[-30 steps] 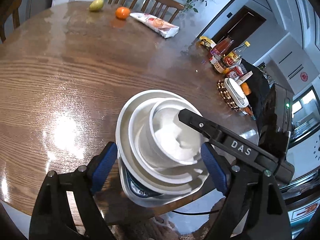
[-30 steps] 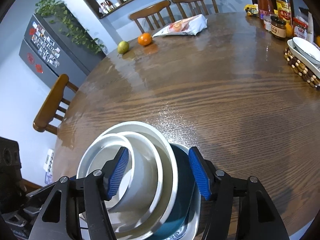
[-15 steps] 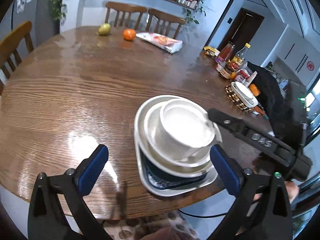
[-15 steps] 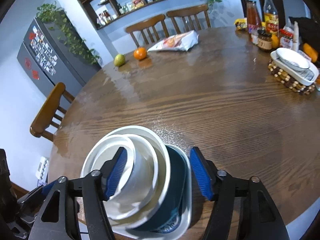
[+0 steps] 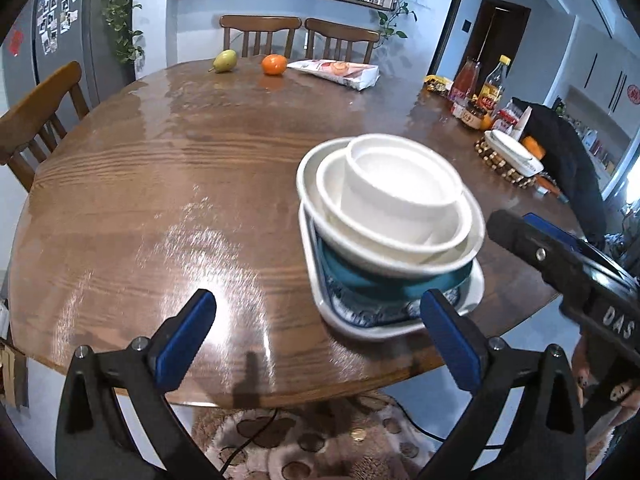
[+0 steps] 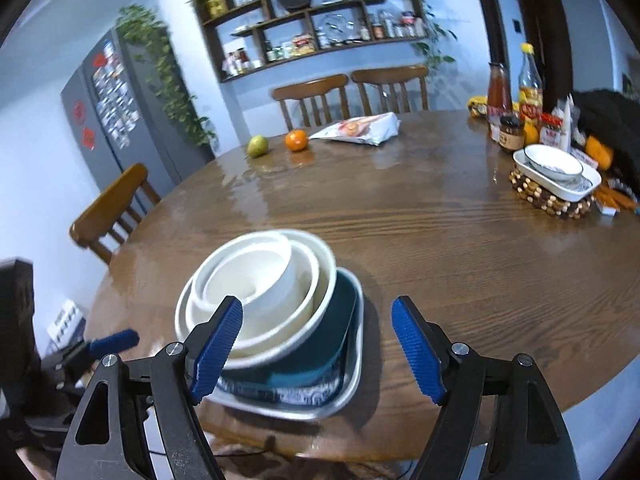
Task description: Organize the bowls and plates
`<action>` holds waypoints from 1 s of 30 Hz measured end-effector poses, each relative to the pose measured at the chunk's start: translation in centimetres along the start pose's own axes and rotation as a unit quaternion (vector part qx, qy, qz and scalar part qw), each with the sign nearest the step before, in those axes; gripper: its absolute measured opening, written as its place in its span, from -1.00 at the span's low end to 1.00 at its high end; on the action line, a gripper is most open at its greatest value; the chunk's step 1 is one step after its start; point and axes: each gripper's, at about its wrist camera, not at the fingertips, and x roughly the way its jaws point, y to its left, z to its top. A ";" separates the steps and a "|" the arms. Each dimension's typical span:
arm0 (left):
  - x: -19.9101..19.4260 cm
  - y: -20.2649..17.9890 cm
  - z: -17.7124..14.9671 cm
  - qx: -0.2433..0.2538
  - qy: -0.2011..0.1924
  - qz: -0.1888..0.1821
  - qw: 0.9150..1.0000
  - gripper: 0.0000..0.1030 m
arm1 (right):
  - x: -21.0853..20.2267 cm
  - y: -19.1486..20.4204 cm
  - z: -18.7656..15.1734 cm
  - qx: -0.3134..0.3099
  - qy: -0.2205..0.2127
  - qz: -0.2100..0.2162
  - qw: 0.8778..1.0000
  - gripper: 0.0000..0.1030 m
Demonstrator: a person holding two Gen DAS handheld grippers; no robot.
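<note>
My left gripper (image 5: 318, 336) hovers off the near table edge, jaws spread wide, nothing between them. My right gripper (image 6: 318, 350) is likewise spread and empty, held low in front of the stack; its left pad overlaps the bowls in view, contact can't be confirmed.

Stack sits near the near edge of the round wooden table (image 5: 168, 184): small white bowl (image 5: 400, 184) nested in a mid white bowl (image 5: 332, 184), inside a large white bowl (image 5: 308, 168), on a teal dish (image 6: 332, 336), all on a blue-patterned rectangular plate (image 5: 360, 320).

Far side: pear (image 5: 224, 61), orange (image 5: 274, 65), snack bag (image 5: 340, 72). Right edge: sauce bottles (image 6: 516, 92), another bowl in a dish on a beaded trivet (image 6: 554, 196). Wooden chairs (image 6: 348, 92) behind, wall shelves (image 6: 316, 12), grey fridge (image 6: 116, 112).
</note>
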 end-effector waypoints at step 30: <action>0.4 -0.8 -3.4 0.022 -0.011 0.033 0.999 0.97 | -0.5 0.9 -5.0 -0.040 0.002 -0.040 0.998 0.52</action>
